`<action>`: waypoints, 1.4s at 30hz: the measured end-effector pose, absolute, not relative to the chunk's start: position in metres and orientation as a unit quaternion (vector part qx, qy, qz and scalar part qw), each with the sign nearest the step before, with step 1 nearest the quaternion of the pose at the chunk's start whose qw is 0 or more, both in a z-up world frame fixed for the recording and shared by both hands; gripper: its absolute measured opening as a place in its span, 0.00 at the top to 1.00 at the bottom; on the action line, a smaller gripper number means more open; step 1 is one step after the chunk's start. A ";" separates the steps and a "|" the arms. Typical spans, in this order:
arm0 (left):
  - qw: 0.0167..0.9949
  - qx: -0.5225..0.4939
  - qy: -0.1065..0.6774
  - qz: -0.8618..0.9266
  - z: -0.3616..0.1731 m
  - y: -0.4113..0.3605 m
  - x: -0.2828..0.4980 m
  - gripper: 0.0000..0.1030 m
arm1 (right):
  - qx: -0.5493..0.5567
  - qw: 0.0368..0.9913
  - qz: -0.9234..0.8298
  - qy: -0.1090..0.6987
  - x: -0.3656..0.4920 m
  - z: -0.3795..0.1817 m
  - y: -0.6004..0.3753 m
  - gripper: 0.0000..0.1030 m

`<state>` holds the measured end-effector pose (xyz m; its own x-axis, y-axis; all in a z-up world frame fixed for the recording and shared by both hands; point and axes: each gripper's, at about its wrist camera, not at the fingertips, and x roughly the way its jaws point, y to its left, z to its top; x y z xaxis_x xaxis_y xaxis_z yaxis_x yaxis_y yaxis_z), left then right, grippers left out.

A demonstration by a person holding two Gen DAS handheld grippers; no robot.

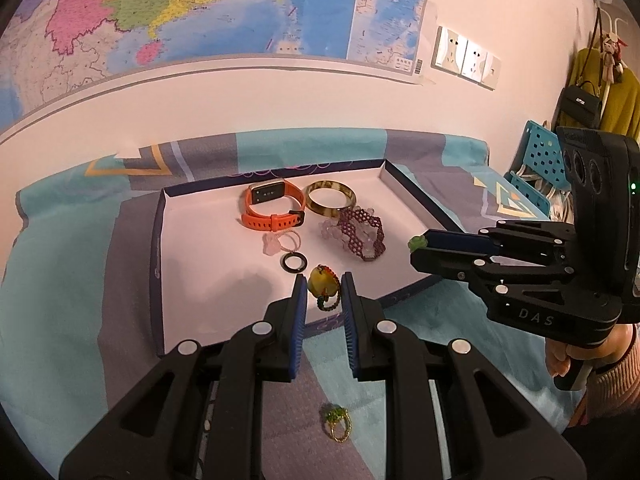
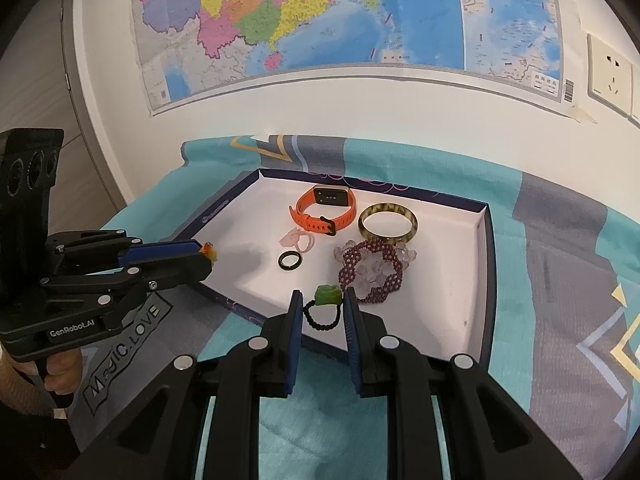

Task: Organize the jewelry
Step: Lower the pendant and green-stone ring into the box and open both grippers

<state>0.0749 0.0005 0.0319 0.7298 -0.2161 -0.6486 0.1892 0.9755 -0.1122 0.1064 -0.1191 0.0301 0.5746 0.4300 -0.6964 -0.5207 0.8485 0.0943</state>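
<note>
Yellow charm: we see the left gripper (image 1: 323, 294) clamped on a yellow bead ring (image 1: 322, 283), held above the near edge of the white tray (image 1: 208, 264).
Green charm: the right gripper (image 2: 320, 304) is closed on a green bead ring (image 2: 327, 296), its black loop hanging between the pads, over the tray's near rim.
Tray contents: orange watch (image 1: 272, 206), amber bangle (image 1: 330, 197), maroon beaded bracelet (image 1: 362, 236), black ring (image 1: 295, 262), pink ring (image 1: 280, 241).
Outside the tray: a green-and-gold ring (image 1: 337, 424) lies on the bedspread (image 1: 60, 300), below the left gripper.
Technique: we judge each ring should be lowered onto bare tray floor, clear of neighbours, before releasing gently.
</note>
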 end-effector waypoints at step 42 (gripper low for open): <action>0.910 -0.042 0.400 -0.104 0.001 -0.002 0.124 0.83 | -0.072 0.868 0.261 0.417 0.146 0.004 -0.104 0.83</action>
